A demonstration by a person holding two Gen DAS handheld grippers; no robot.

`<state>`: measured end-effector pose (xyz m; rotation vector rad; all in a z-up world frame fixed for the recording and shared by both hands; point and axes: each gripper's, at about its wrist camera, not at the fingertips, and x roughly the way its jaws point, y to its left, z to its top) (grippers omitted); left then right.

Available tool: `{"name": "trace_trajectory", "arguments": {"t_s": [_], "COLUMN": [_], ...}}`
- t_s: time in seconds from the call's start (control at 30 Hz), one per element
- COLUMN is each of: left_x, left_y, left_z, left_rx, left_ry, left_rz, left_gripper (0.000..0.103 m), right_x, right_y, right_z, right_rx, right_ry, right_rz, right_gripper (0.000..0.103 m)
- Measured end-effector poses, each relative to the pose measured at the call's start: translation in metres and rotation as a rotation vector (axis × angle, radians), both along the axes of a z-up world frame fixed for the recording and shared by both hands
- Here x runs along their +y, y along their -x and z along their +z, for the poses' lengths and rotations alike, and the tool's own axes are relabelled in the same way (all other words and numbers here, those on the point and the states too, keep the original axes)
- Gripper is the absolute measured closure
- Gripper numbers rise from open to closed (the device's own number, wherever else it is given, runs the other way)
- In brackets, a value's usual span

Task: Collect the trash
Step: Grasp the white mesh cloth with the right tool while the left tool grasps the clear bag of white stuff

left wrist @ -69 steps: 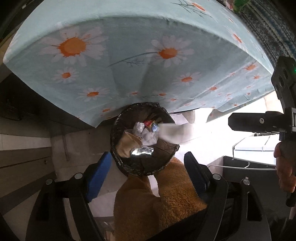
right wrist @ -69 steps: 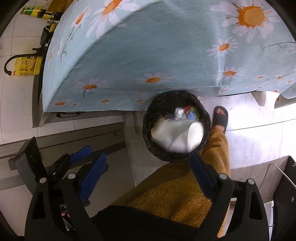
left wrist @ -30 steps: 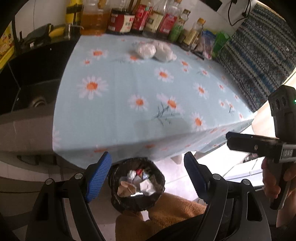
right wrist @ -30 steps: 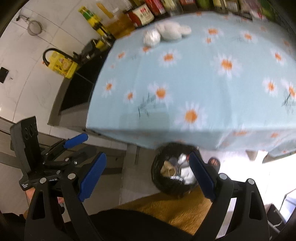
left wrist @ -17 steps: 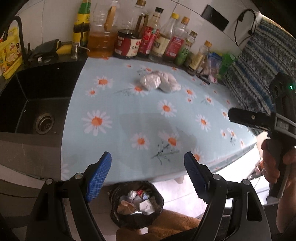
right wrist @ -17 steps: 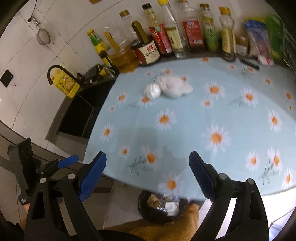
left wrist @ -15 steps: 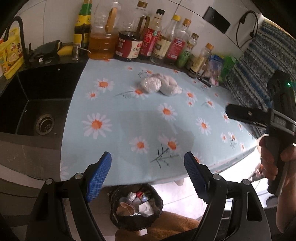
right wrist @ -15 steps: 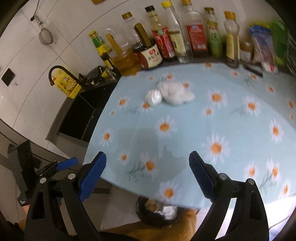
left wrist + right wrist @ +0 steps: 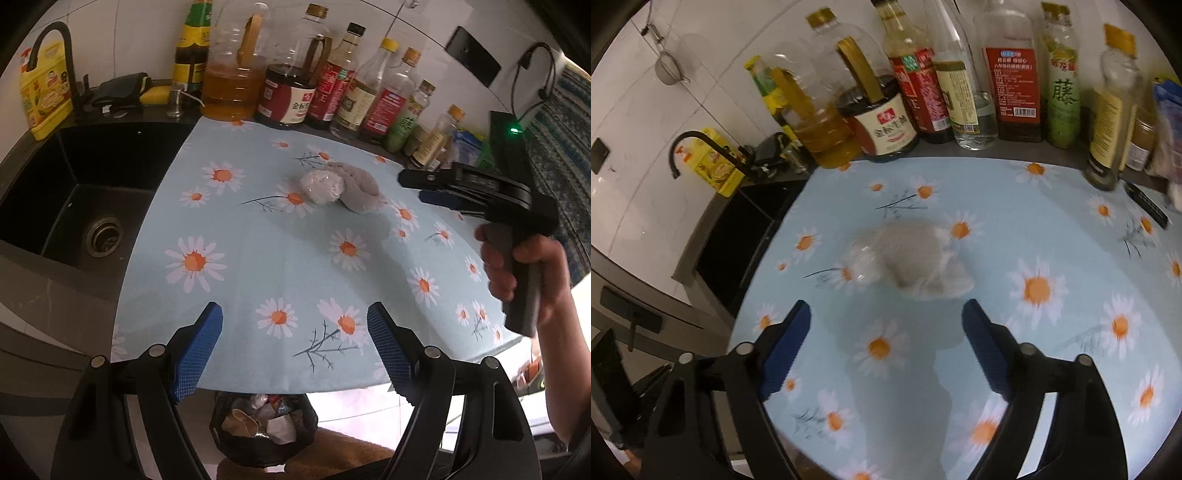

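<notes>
Two crumpled wads (image 9: 341, 188) are seen mid-table on the daisy cloth (image 9: 258, 258), at twelve o'clock from both spread, empty grippers: left (image 9: 295, 347), right (image 9: 886, 341). Bottles (image 9: 291, 92) are lined behind; a filled bin (image 9: 264, 430) is set at six o'clock.

Black-framed gripper (image 9: 295, 343) with blue pads, silver screws; bare-skinned hand (image 9: 524, 266)

Your left view looks down from the surface (image 9: 280, 258) edge; your right sits nearer — both share the wads (image 9: 341, 188) (image 9: 908, 262) and bottles (image 9: 291, 96) (image 9: 886, 122).
</notes>
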<state>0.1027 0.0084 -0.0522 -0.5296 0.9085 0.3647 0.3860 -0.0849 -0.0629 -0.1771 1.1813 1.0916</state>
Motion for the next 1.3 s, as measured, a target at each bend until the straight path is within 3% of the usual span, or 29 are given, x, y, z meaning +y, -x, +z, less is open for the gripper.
{"name": "trace_trajectory", "arguments": {"t_s": [0.07,0.23,0.57,0.73,1.0,1.3], "left_x": [-0.001,-0.004,-0.007,-0.008,-0.008,-0.007], "left_y": [-0.004,-0.013,-0.021,-0.022,-0.025,-0.04], "left_z": [0.0,-0.001,-0.005,-0.005,-0.005,0.0], "left_rx": [0.007,0.023,0.04,0.044,0.044,0.02], "left_ry": [-0.004,-0.006,-0.002,-0.005,-0.009,-0.015], "left_rz": [0.015,0.048,0.081,0.086,0.068,0.004], "left_gripper": [0.025,0.025,0.025,0.025,0.025,0.024], "right_x": [0.007,0.025,0.046,0.048,0.042,0.012], "right_y": [-0.009,-0.027,-0.037,-0.035,-0.037,-0.033], "right_z": [-0.008,-0.029,-0.057,-0.069,-0.059,-0.027], "right_rx": [-0.015,0.02,0.041,0.057,0.041,0.01], "right_ry": [0.009,0.022,0.063,0.076,0.052,0.003], "right_rz": [0.018,0.056,0.102,0.131,0.118,0.079], "right_gripper": [0.022,0.036,0.047,0.064,0.082,0.083]}}
